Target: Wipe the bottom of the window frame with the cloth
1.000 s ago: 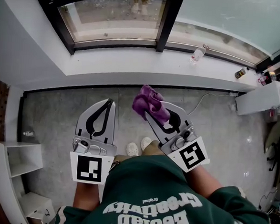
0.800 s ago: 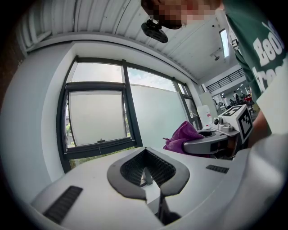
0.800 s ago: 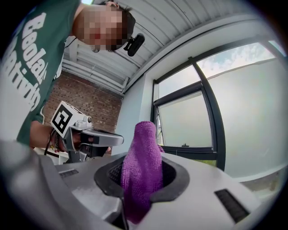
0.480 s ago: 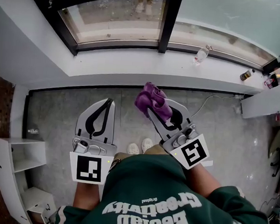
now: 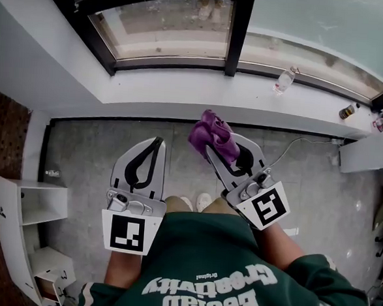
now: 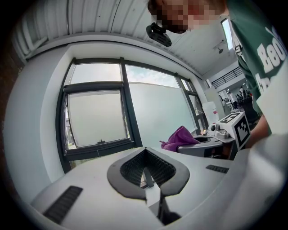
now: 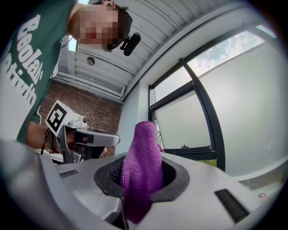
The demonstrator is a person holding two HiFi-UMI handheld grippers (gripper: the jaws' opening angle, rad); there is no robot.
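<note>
Standing at the window, looking steeply down. Our right gripper [image 5: 211,148] is clamped on the purple cloth [image 7: 143,158]: in the right gripper view the fabric fills the gap between the jaws and rises above them in a rounded hump. In the head view the cloth bunches at the jaw tips, over the grey floor [image 5: 80,151] and just short of the white sill [image 5: 183,91]. It is not touching the sill or the frame.

Our left gripper [image 6: 145,170] is empty. Its jaws are pressed together, ribbed pads meeting along one seam, nothing between them. It hangs beside the right gripper, a little lower, also over the floor.

The window frame [image 5: 175,63] is dark, and its bottom rail runs along the far edge of the sill (a dark upright post splits the glazing into two panes).

Also noted:
- a clear plastic bottle [image 5: 285,79] lying on the sill, to the right of the post
- a white shelf unit [image 5: 23,216] at the left wall
- a thin cable [image 5: 289,141] trailing on the floor at right
</note>
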